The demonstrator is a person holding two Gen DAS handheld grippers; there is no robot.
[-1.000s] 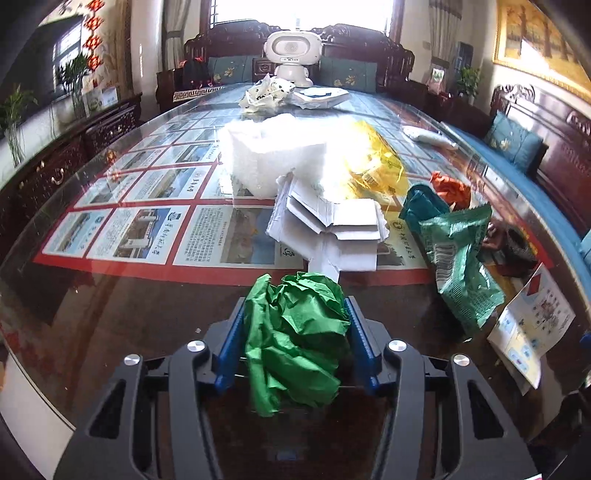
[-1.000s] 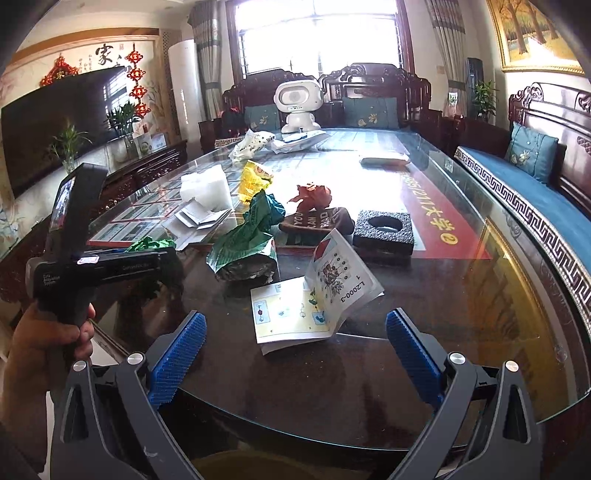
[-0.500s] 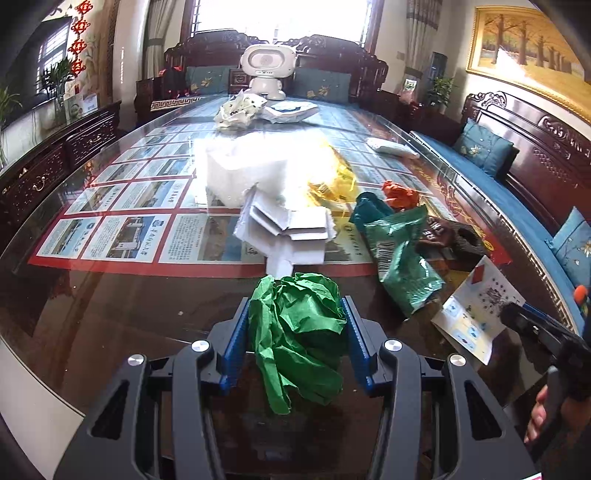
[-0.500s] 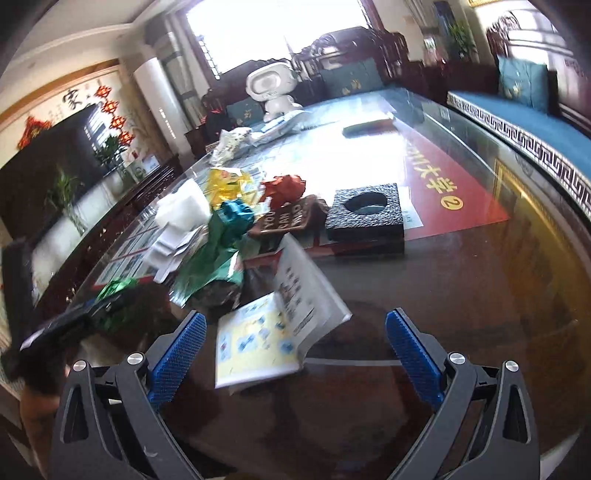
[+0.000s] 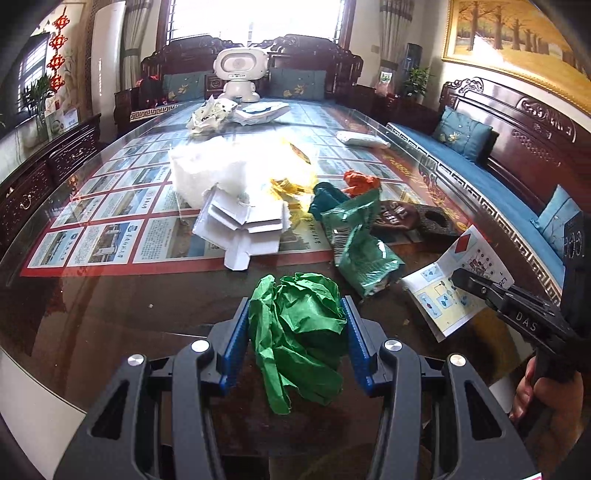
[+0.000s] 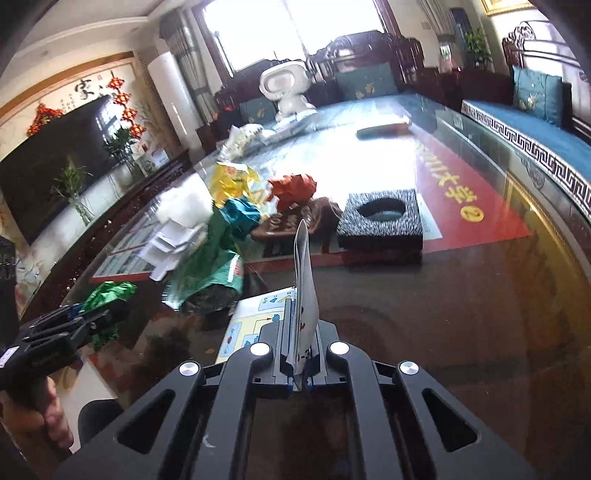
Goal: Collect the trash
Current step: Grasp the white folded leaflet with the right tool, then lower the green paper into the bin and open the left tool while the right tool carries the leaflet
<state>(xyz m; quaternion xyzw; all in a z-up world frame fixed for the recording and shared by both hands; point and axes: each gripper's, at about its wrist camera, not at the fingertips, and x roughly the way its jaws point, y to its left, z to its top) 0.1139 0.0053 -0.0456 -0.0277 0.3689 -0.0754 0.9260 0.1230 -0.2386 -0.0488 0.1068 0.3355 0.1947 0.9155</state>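
Both claws loaded with trash
My left claw (image 5: 295,332) clamps the green paper wad (image 5: 299,332); my right claw (image 6: 297,354) pinches the leaflet (image 6: 304,280) edge-on for lifting off the desk (image 6: 443,314)

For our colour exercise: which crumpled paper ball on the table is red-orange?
The red ball, lying beyond the teal ball. The green ball is gripped in the left claw.

Daylight is let in through a curtained window (image 5: 255,18) behind a carved sofa (image 5: 295,74). A blue-cushioned bench (image 5: 480,166) and a painting (image 5: 517,44) are seen on one side, a dark screen (image 6: 51,173) on the other.
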